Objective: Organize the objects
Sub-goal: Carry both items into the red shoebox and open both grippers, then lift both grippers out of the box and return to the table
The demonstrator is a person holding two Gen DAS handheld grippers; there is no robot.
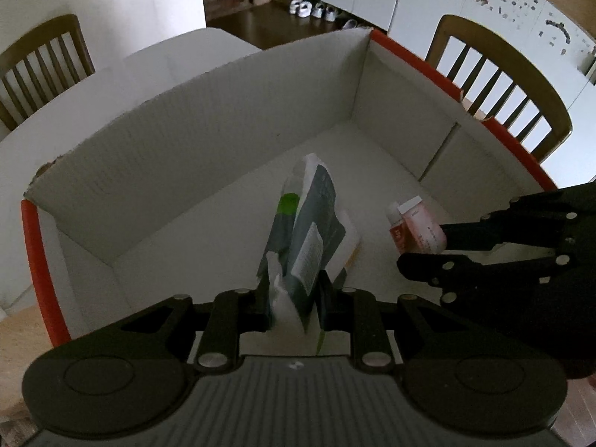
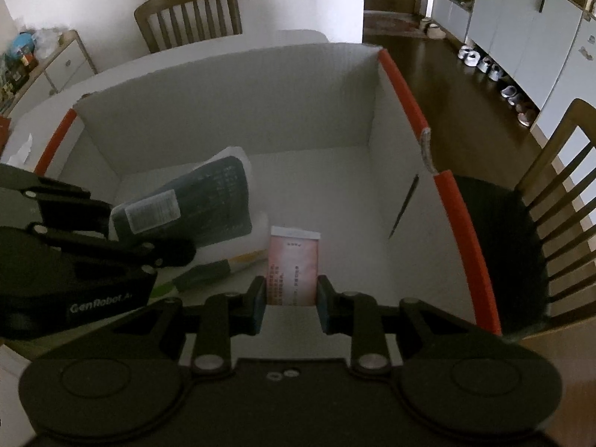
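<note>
- Cardboard box (image 1: 208,123), white inside with orange rims, is sitting open on a white table (image 1: 111,70); both grippers are reaching into it.
- Left gripper (image 1: 294,298) is pinching a dark green packet (image 1: 313,231); the packet's lower end is lying hidden between the closed jaws.
- Right gripper (image 2: 291,298) is clamping a pink tube (image 2: 294,260); its printed text is too blurred to read.
- A second pink item (image 1: 395,223) is showing beside the tube, partly covered.
- Wooden chairs (image 2: 190,11) are standing around the table; shoes (image 1: 313,9) are lining the dark floor.
</note>
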